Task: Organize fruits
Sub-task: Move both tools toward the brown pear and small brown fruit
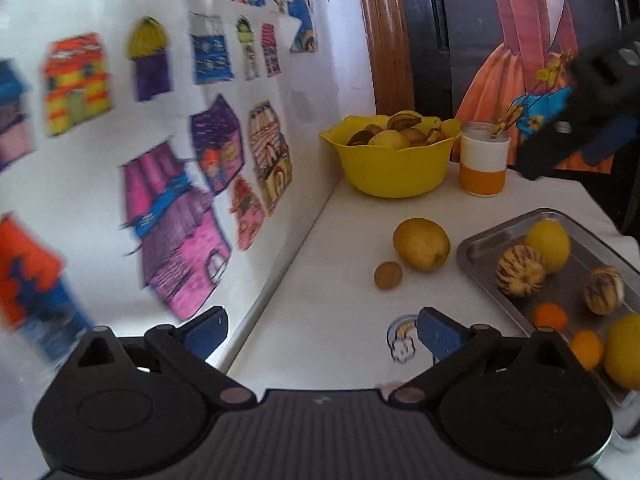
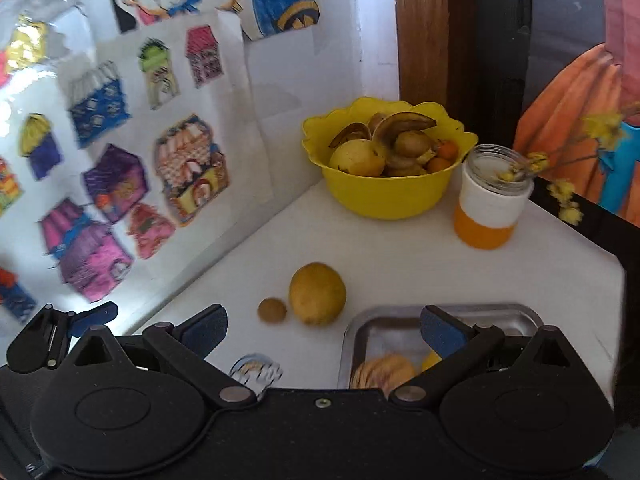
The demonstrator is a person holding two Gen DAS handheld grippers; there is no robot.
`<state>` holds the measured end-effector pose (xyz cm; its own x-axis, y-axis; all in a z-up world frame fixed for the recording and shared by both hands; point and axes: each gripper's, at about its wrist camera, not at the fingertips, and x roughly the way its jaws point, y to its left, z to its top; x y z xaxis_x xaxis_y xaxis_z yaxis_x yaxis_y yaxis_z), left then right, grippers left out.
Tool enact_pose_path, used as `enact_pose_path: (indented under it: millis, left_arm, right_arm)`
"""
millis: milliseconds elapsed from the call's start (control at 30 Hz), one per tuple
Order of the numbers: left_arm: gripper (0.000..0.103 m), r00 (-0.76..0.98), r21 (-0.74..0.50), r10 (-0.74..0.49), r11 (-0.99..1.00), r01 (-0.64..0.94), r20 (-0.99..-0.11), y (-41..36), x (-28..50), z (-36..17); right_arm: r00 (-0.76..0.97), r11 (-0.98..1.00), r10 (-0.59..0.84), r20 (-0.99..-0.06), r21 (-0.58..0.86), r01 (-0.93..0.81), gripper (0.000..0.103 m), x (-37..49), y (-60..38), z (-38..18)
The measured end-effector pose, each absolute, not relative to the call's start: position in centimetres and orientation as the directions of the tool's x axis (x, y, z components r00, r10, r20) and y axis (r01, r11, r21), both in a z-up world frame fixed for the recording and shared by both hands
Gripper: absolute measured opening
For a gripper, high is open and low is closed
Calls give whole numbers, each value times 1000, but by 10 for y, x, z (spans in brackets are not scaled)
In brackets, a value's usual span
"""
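A yellow bowl [image 1: 394, 160] [image 2: 384, 184] full of fruit stands at the back of the white table. A large yellow-brown fruit [image 1: 421, 244] [image 2: 317, 293] and a small brown fruit [image 1: 387, 275] [image 2: 272, 310] lie loose on the table. A metal tray [image 1: 488, 236] [image 2: 516, 314] at the right holds yellow, striped and small orange fruits. My left gripper [image 1: 322, 332] is open and empty, near the wall. My right gripper [image 2: 324, 330] is open and empty above the tray's near side; it also shows in the left wrist view [image 1: 584, 112], raised at the upper right.
A glass jar [image 1: 484, 160] [image 2: 490, 200] with an orange band and dried yellow flowers stands right of the bowl. A wall with coloured drawings [image 1: 168, 128] runs along the table's left side. A sticker [image 1: 402, 340] marks the tabletop. The table's right edge is beside the tray.
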<state>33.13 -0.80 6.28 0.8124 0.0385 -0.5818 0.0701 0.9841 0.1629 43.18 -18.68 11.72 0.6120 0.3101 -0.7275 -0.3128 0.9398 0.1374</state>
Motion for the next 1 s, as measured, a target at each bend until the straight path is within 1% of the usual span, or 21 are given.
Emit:
enact_pose_path:
  millis: [67,200,367,500,633,767,867,1000]
  left_arm:
    - [103,810,164,36,984,75,-585,-11,345,55]
    - [103,796,167,36,982,82,-604,-16,369,36]
    - [103,784,185,32,977,106,-619,-20,393,15]
    - [103,775,161,15,980,113,-632,-18,407,6]
    - [102,761,110,-38,984,143,-648,-15,419,3]
    - [102,760,112,-70,976,186,-646,-21,424,0]
    - [98,758,125,-88,968,219,-646,-27,424,-2]
    - [90,749,111,-108,965,236,-654,-31,428,-6]
  right_arm:
    - [617,933,333,-713,156,-323,102,444,-187,104]
    - [588,913,397,-705,240,-329,102,471,-188,78]
    - [533,898,430,-729,280,-340,102,492,-177,50]
    - [499,893,436,-749,292,-342,100,505,-169,33]
    - [470,892,440,-765,310,-330,94,514,-167,27]
    - [460,892,442,-770,323,-316,86,519,-167,25]
    - [454,891,443,-773,324,-319,81,522,-165,23]
    - [432,884,454,-779,335,-325,79,523,-163,20]
